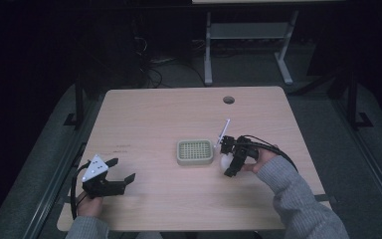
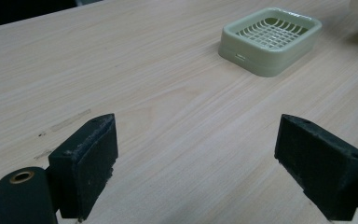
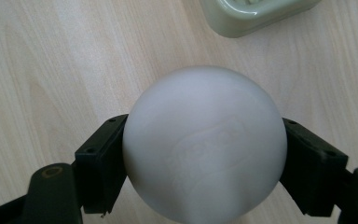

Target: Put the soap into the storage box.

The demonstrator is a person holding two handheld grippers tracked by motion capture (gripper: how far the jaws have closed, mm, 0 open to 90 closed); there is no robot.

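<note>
A pale green soap dish (image 1: pixel 195 152) with a grid insert sits near the middle of the wooden table. Just to its right, my right gripper (image 1: pixel 226 160) is shut on a smooth white rounded object (image 1: pixel 224 163). In the right gripper view the white object (image 3: pixel 205 144) bulges out between both jaws, just above the tabletop, with a corner of the dish (image 3: pixel 256 14) beyond it. My left gripper (image 1: pixel 122 169) rests low near the front left of the table. It stands open (image 2: pixel 196 158) with nothing between the jaws, and the dish (image 2: pixel 270 39) lies far ahead.
The light wooden table (image 1: pixel 154 114) has a round cable hole (image 1: pixel 229 100) near its far edge. Behind the table stand a desk frame (image 1: pixel 248 45) and cables on a dark floor. Grey sleeves enter from the bottom.
</note>
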